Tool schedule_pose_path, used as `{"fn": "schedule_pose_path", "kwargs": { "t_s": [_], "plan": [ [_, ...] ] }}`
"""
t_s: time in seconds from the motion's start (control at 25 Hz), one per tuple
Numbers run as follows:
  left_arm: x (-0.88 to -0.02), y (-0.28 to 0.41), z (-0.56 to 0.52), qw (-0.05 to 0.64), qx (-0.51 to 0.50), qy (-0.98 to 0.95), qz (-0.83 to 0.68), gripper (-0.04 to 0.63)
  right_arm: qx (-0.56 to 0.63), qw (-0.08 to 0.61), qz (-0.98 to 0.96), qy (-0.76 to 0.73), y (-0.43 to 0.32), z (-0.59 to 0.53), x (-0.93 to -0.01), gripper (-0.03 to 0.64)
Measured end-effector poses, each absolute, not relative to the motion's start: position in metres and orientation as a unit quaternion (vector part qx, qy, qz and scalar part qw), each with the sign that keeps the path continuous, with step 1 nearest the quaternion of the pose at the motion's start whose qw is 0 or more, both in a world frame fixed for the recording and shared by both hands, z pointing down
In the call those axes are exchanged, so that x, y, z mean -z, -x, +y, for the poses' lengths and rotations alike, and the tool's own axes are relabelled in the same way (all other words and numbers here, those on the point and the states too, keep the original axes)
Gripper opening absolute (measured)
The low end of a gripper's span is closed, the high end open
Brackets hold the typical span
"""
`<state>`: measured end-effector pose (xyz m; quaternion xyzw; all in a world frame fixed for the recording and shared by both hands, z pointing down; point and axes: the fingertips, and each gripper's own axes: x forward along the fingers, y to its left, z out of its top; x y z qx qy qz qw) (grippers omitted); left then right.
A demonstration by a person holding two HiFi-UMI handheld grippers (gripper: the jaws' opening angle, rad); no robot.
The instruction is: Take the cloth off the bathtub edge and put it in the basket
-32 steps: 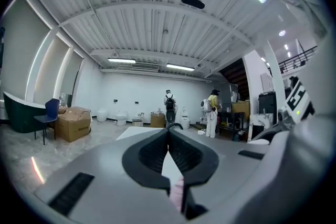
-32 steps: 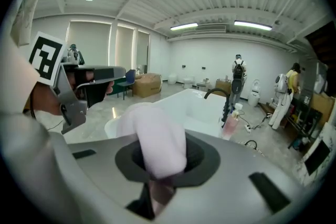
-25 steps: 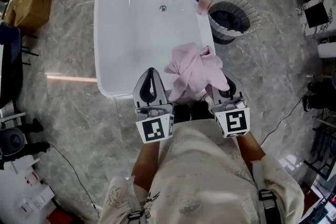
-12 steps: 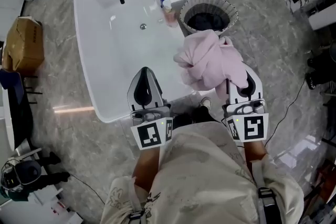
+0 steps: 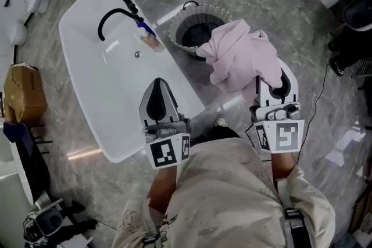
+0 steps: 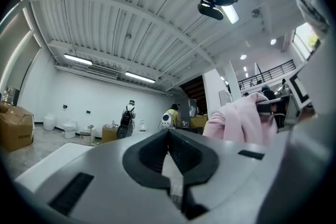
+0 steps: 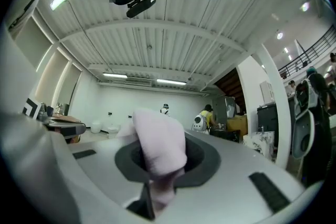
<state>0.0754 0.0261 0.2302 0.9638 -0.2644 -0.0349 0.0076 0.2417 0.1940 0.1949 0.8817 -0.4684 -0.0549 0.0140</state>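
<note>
The pink cloth (image 5: pixel 241 58) hangs bunched in the air, off the white bathtub (image 5: pixel 110 96), just right of the striped woven basket (image 5: pixel 196 31) on the floor. My right gripper (image 5: pixel 278 74) is shut on the cloth; in the right gripper view a pink fold (image 7: pixel 157 150) fills the space between its jaws. My left gripper (image 5: pixel 157 85) hovers over the tub's near right edge, shut and holding nothing; in the left gripper view its jaws meet (image 6: pixel 169 139), and the cloth (image 6: pixel 239 120) shows to the right.
A black faucet (image 5: pixel 111 15) and small bottles (image 5: pixel 149 39) stand on the tub's far edge, next to the basket. A cardboard box (image 5: pixel 23 93) sits on the marble floor at left. Furniture and cables (image 5: pixel 325 72) lie to the right.
My right gripper has carried the cloth up and to the right, from the tub edge to beside the basket. The left gripper stayed shut and empty.
</note>
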Motion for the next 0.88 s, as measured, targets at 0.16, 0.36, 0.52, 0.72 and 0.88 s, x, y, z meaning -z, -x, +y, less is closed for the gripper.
{"fn": "schedule_pose_path", "kwargs": {
  "t_s": [0.16, 0.36, 0.52, 0.72, 0.88],
  "plan": [
    [-0.231, -0.12, 0.057, 0.005, 0.037, -0.972, -0.234, 0.003, 0.056, 0.017, -0.447, -0.893, -0.274, 0.229, -0.2, 0.048],
    [-0.23, -0.174, 0.09, 0.0, 0.037, -0.981, -0.192, 0.003, 0.045, 0.009, -0.409, -0.911, -0.314, 0.274, -0.21, 0.048],
    [-0.225, -0.201, 0.107, 0.0, 0.035, -0.985, -0.171, 0.002, 0.037, 0.001, -0.386, -0.922, -0.336, 0.301, -0.213, 0.048],
    [-0.224, -0.214, 0.116, -0.006, 0.029, -0.987, -0.158, 0.002, 0.026, -0.004, -0.368, -0.93, -0.348, 0.316, -0.22, 0.048],
    [-0.241, -0.229, 0.09, -0.002, 0.022, -0.986, -0.162, 0.003, 0.015, -0.001, -0.37, -0.929, -0.363, 0.291, -0.239, 0.048]
  ]
}}
